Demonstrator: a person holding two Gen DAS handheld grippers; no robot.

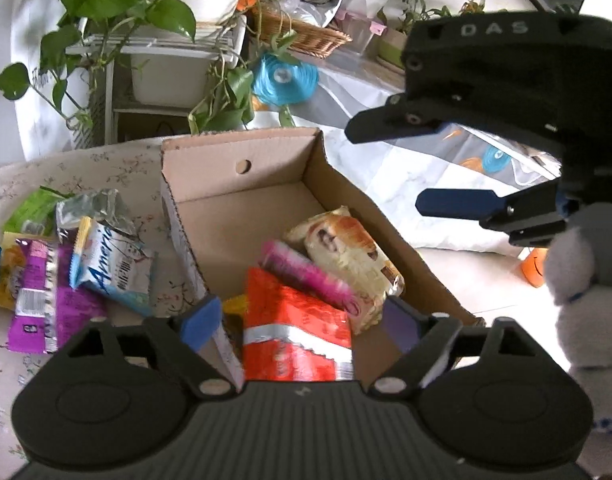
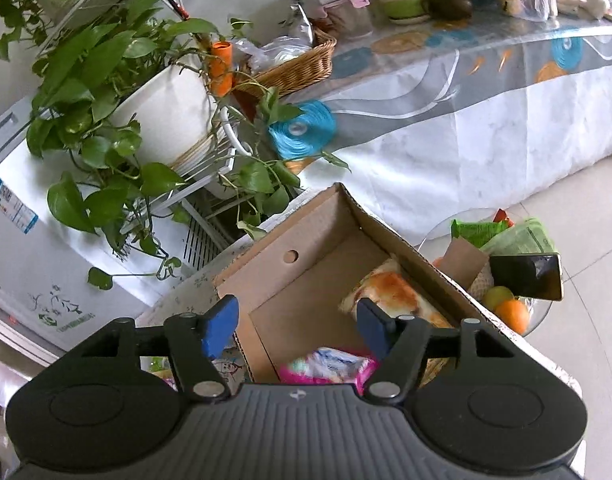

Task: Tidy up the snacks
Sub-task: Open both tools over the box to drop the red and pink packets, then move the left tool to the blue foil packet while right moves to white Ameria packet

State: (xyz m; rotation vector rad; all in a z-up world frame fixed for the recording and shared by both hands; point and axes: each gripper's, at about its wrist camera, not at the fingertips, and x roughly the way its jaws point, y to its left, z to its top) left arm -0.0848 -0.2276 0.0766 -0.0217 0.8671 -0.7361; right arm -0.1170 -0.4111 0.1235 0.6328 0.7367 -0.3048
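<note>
My left gripper [image 1: 302, 320] stands wide above the open brown cardboard box [image 1: 242, 168], nothing pinched; its body cuts off the red foil packet [image 1: 296, 320]. The pink wrapper [image 1: 309, 276] and cream bread packet [image 1: 345, 248] lie inside. My right gripper [image 2: 298, 320] is parted, empty; the pink-and-white packet [image 2: 329, 366] below is blurred. Loose purple packet [image 1: 46, 292] stays on the floral tablecloth [image 1: 106, 164].

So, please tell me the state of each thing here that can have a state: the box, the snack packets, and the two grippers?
cardboard box: open on top, partly filled
red packet: lying inside the box
pink packet: inside the box, leaning on the bread packet
bread packet: inside the box
purple packet: outside the box, on the table
blue-white packet: outside, on the table
left gripper: open, holding nothing
right gripper: open, holding nothing
</note>
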